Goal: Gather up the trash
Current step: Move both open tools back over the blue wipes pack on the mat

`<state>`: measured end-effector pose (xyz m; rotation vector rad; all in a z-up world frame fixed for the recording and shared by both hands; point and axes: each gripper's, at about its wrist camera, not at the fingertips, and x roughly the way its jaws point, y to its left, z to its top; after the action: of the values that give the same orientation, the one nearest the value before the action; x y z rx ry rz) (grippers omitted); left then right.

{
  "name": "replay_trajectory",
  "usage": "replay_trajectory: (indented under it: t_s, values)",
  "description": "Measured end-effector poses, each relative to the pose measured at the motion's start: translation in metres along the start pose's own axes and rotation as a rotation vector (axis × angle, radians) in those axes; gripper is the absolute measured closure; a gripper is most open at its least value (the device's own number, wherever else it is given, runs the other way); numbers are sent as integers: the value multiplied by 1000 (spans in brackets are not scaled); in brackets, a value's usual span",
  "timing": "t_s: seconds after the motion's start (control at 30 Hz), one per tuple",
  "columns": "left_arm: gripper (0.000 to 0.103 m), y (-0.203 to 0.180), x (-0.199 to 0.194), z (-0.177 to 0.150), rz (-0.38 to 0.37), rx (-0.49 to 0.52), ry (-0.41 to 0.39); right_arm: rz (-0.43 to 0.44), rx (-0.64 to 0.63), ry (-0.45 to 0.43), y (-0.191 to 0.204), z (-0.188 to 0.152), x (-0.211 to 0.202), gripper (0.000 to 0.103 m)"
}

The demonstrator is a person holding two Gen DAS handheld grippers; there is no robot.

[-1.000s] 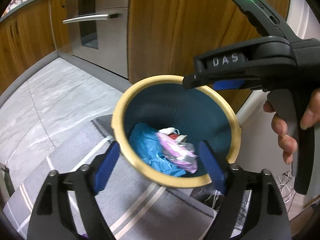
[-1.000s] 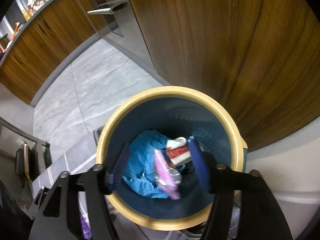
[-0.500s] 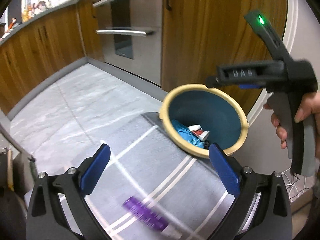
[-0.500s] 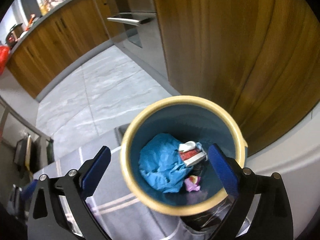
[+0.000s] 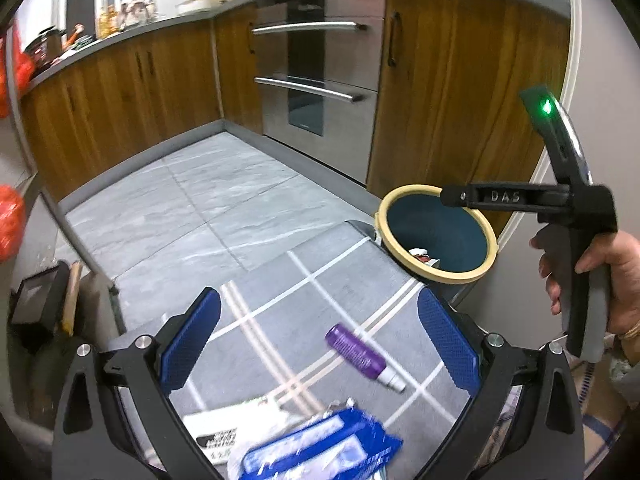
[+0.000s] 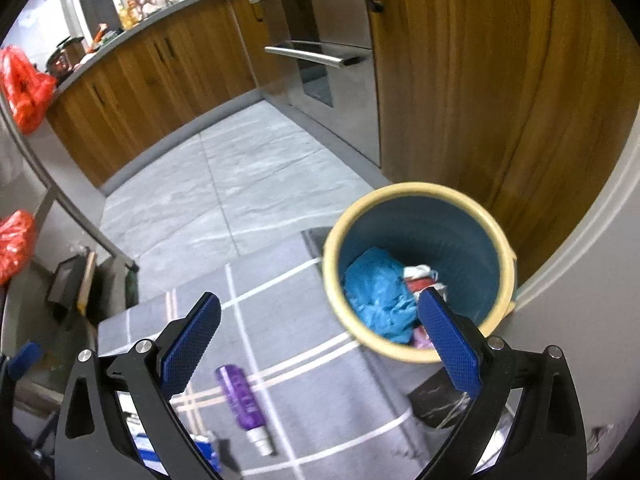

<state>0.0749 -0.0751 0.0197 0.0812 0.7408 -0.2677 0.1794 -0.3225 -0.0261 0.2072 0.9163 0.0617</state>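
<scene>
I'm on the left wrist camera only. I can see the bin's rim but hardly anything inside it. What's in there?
Observer: The right wrist camera looks straight into the bin. A crumpled blue bag covers most of the bottom.
Operator: Anything else near the bag?
Observer: Yes, a small pink scrap lies against the near wall, partly hidden behind a finger.
Operator: Is the right gripper carrying something?
Observer: No. The right gripper has its fingers wide open with nothing between them.
</scene>
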Motion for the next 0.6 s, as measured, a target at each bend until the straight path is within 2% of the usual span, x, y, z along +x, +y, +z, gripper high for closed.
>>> replay_trajectory:
  t_s: [0.1,0.2,0.37,0.6]
  values:
    - [6,11,-19,-14,8,-27,-9,4,-15,8,16,-10,-5,5]
    - [6,25,-36,-30,50,-38,-21,-5,-16,19,29,-20,-8,5]
    - [6,57,-46,-56,66,-134,-17,-45,-40,49,58,-41,-11,5]
    - [6,93,-49,-84,104,-175,33,-103,-209,0,115,-65,-19,5]
